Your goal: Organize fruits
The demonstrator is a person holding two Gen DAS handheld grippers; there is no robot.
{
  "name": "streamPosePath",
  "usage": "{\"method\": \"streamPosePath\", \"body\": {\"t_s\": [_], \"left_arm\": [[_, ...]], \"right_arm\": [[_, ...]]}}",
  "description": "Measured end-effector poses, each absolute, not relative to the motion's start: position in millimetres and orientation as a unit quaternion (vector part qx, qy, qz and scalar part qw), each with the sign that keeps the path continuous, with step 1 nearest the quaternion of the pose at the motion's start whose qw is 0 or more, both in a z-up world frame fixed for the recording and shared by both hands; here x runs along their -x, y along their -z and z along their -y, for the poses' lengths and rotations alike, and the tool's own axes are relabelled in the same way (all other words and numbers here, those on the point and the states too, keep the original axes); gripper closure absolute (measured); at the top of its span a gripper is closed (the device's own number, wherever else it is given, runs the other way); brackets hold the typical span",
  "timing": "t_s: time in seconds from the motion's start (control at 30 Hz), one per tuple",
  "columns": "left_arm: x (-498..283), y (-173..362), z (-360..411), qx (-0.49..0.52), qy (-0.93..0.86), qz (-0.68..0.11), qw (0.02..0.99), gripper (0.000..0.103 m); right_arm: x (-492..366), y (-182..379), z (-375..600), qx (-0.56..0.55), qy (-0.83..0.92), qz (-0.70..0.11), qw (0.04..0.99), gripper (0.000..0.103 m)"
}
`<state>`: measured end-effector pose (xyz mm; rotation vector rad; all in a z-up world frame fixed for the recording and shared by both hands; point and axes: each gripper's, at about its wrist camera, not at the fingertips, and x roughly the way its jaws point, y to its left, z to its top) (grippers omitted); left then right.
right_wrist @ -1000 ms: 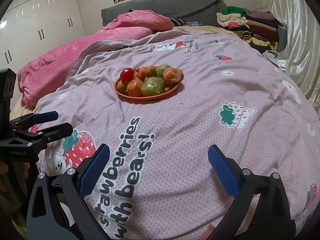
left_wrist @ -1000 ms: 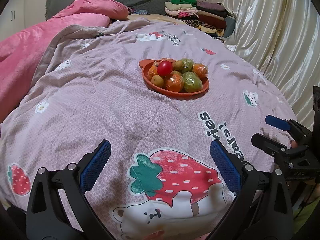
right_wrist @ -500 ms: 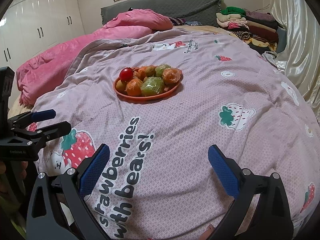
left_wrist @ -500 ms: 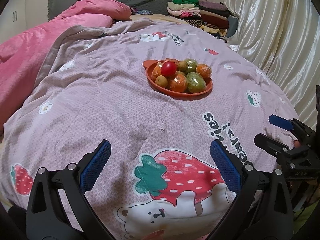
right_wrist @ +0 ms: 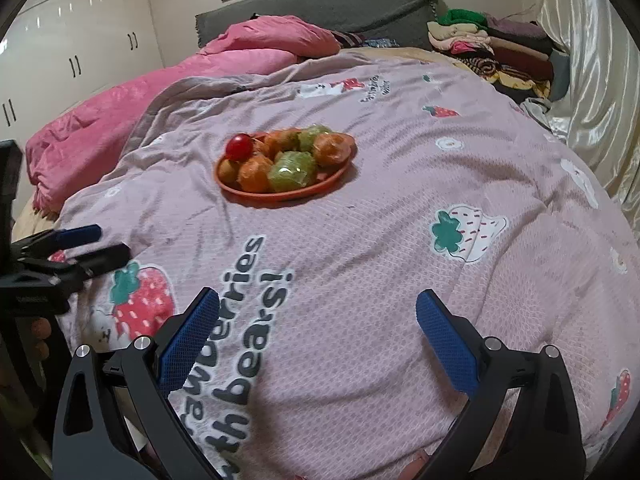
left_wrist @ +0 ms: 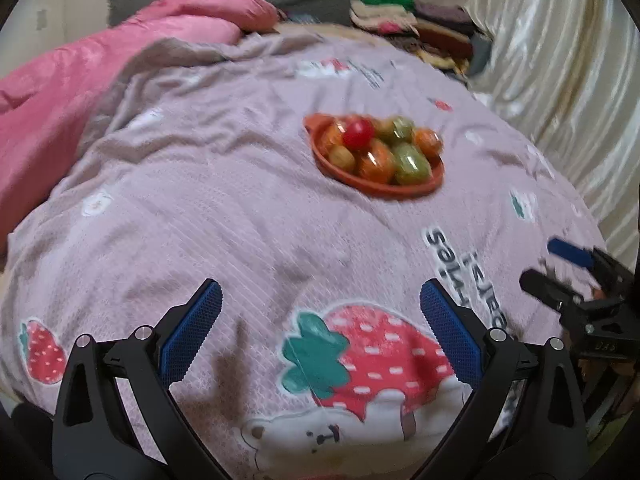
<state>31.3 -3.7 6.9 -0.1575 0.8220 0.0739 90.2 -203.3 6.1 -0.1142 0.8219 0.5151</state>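
Observation:
An orange plate (left_wrist: 404, 191) (right_wrist: 280, 196) lies on the pink strawberry-print bedspread, piled with fruit: a red tomato (left_wrist: 359, 133) (right_wrist: 239, 147), orange fruits (right_wrist: 253, 172) and green wrapped fruits (left_wrist: 412, 163) (right_wrist: 292, 170). My left gripper (left_wrist: 320, 320) is open and empty, low over the near bedspread, well short of the plate. My right gripper (right_wrist: 318, 320) is open and empty, also well short of the plate. Each gripper shows at the edge of the other's view: the right one (left_wrist: 560, 264), the left one (right_wrist: 92, 244).
A pink duvet (right_wrist: 120, 112) lies bunched at the left of the bed. Folded clothes (right_wrist: 492, 44) are stacked at the far right by a satin curtain (right_wrist: 600, 60). White wardrobe doors (right_wrist: 72, 40) stand at the left.
Both grippers have moved a little forward towards the plate, which now looks nearer. Both stay open and empty. The left wrist view is blurred by motion.

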Motion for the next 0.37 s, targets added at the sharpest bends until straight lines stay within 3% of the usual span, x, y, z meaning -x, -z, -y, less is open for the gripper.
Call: {"method": "streamPosePath", "body": {"t_s": [0.17, 0.37], "left_arm": [[-41.8, -21.1, -7.5, 0.082, -0.034, -0.366, 0.926, 0.010], [-104.5, -13.5, -60.5, 0.056, -0.111, -0.387, 0.914, 0.010]], "right_arm": [[-113.8, 2.6, 215.3, 0.045, -0.224, -0.405, 0.885, 0.005], [-189.0, -3.9, 268.0, 0.020, -0.140, -0.391, 0.909, 0.005]]}}
